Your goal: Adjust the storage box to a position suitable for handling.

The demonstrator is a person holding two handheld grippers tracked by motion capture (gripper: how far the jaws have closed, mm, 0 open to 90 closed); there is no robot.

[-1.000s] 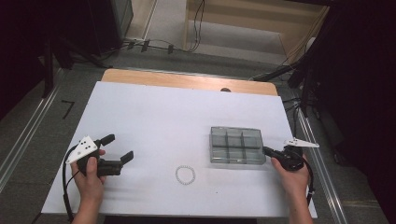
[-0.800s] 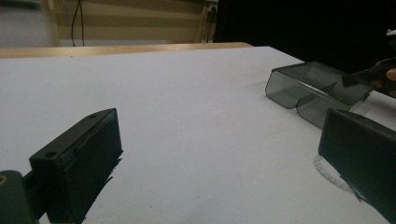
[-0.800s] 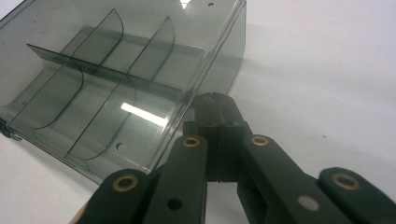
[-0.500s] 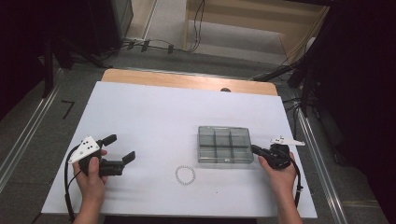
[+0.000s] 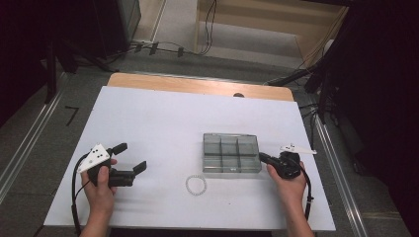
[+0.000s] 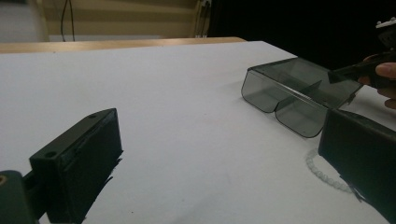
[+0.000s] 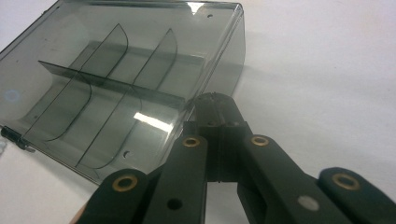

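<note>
- The white table (image 5: 163, 123) is lying under everything, with a strip of bare wood along its far edge; no brand, label or writing is reading clearly anywhere on it or on the things it is bearing.
- The smoky clear compartment box (image 5: 231, 152) is sitting on the table, lidless side up, with dividers splitting it into six cells; taking it as the landmark, everything else is placed around it. In the left gripper view the box (image 6: 299, 93) is showing beyond that tool's jaws.
- The left gripper (image 5: 129, 158) is being held well off to the box's left, resting low over the table with its jaws spread wide and nothing between them; the left gripper view is showing the two black jaws far apart with bare table between.
- The right gripper (image 5: 263, 158) is sitting at the box's right near corner, its jaws pressed together on the box's wall, as the right gripper view (image 7: 217, 105) is showing.
- The white bead bracelet (image 5: 195, 184) is lying flat on the table just in front of the box's near left corner, touching neither tool.
</note>
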